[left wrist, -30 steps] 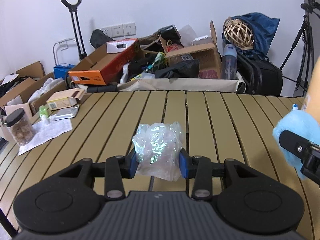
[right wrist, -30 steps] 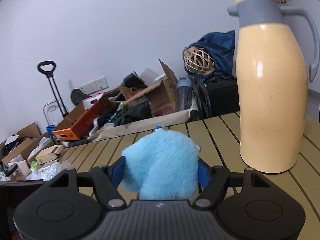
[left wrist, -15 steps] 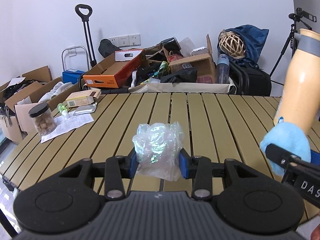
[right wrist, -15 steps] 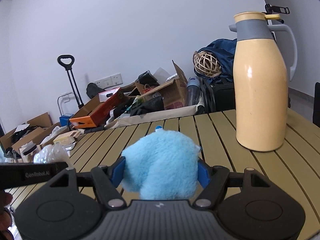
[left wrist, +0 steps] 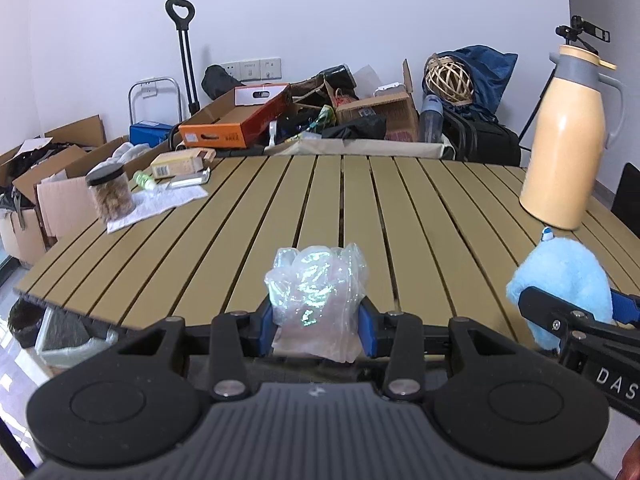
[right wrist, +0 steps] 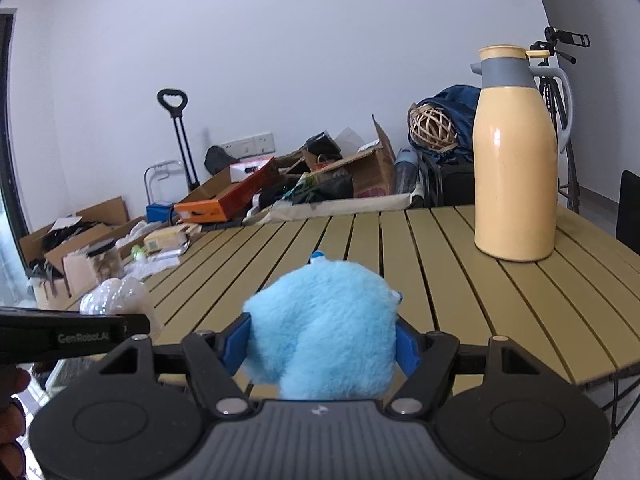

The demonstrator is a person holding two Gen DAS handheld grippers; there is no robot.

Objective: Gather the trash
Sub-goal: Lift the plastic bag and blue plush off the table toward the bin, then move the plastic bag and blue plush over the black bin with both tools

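A crumpled clear plastic wrapper [left wrist: 316, 296] sits between the blue pads of my left gripper [left wrist: 317, 322], which is shut on it above the near edge of the slatted table [left wrist: 360, 208]. My right gripper [right wrist: 322, 346] is shut on a fluffy light-blue plush ball [right wrist: 324, 332]. In the left wrist view the plush ball [left wrist: 560, 280] and right gripper show at the right. In the right wrist view the wrapper [right wrist: 116, 294] and the left gripper's finger show at the left edge.
A tall yellow thermos [left wrist: 568, 140] stands at the table's far right. At the far left lie a lidded jar [left wrist: 111, 196], papers [left wrist: 160, 204] and a small box [left wrist: 180, 162]. Cardboard boxes [left wrist: 236, 120] and bags crowd the floor behind. A bin [left wrist: 68, 340] shows below the table's left edge.
Both grippers have drawn back toward the table's near edge, each still holding its object. More of the table, the thermos and the floor at left has come into view.
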